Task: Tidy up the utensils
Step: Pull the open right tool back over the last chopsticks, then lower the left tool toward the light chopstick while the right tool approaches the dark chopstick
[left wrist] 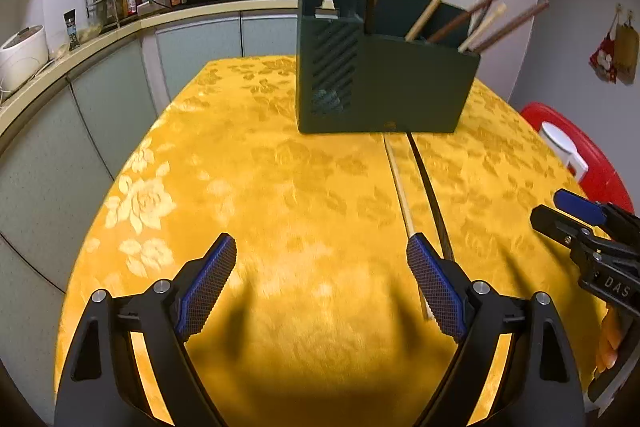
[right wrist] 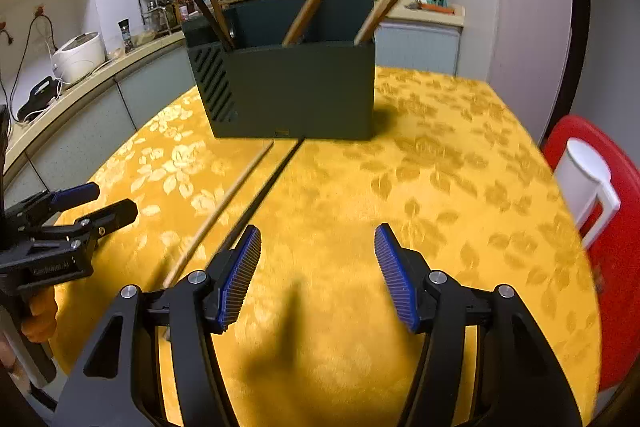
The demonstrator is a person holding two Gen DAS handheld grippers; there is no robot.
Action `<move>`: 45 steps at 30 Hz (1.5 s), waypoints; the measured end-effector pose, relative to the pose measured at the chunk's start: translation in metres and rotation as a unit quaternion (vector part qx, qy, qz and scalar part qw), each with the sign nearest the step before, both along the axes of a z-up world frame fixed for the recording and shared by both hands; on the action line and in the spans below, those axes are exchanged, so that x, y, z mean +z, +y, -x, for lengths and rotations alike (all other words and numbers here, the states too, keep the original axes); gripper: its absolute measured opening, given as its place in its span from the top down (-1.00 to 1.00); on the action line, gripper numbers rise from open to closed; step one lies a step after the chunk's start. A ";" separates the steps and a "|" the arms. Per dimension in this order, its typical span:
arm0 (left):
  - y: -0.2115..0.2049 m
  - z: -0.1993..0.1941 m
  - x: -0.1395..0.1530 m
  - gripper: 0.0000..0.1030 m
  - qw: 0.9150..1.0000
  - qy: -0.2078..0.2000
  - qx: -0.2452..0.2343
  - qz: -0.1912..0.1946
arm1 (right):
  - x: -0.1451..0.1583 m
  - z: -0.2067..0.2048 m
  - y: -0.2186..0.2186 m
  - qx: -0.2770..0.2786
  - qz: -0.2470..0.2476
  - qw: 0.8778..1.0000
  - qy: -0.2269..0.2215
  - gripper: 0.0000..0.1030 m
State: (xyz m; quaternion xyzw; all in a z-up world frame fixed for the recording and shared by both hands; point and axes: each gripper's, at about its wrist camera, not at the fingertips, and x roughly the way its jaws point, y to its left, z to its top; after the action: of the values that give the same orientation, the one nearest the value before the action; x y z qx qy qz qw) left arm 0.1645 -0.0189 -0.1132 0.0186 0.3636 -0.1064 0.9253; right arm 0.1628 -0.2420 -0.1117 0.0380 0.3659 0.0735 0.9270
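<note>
A dark green utensil holder (left wrist: 384,83) (right wrist: 296,91) stands at the far side of the yellow tablecloth (left wrist: 260,167) (right wrist: 440,167), with several chopsticks leaning in its compartments. Two loose chopsticks lie on the cloth in front of it, a pale wooden chopstick (left wrist: 400,187) (right wrist: 224,205) and a dark chopstick (left wrist: 428,187) (right wrist: 268,187). My left gripper (left wrist: 320,239) (right wrist: 114,199) is open and empty; its right finger covers the pale chopstick's near end. My right gripper (right wrist: 318,229) (left wrist: 550,207) is open with nothing between its pads, and the dark chopstick's near end runs behind its left finger.
A red stool (left wrist: 608,179) (right wrist: 616,267) with a white container (right wrist: 584,179) on it sits off the table's right edge. A kitchen counter (left wrist: 120,27) with a white rice cooker (right wrist: 78,57), a spice rack and pans runs along the left and back.
</note>
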 end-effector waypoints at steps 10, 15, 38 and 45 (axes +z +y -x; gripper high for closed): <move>-0.021 0.017 -0.018 -0.64 0.999 0.003 -0.032 -0.015 | -0.023 0.009 0.002 -0.001 -0.001 1.000 0.020 -0.12; -0.023 0.020 -0.019 -0.64 0.999 0.002 -0.045 -0.014 | -0.026 0.009 0.002 0.000 -0.003 1.000 0.024 -0.12; -0.044 0.010 -0.032 -0.64 0.995 0.032 -0.063 -0.073 | -0.032 0.003 -0.001 0.006 -0.022 0.999 0.045 -0.13; -0.032 0.003 -0.032 -0.63 0.997 0.050 -0.040 -0.047 | -0.032 0.004 -0.001 0.006 -0.022 0.999 0.045 -0.13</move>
State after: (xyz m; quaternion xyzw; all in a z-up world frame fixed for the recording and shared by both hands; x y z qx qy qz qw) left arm 0.1619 -0.0511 -0.1454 0.0717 0.4132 -0.1270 0.8989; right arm 0.1591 -0.2428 -0.1432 0.0595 0.4056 0.0852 0.9081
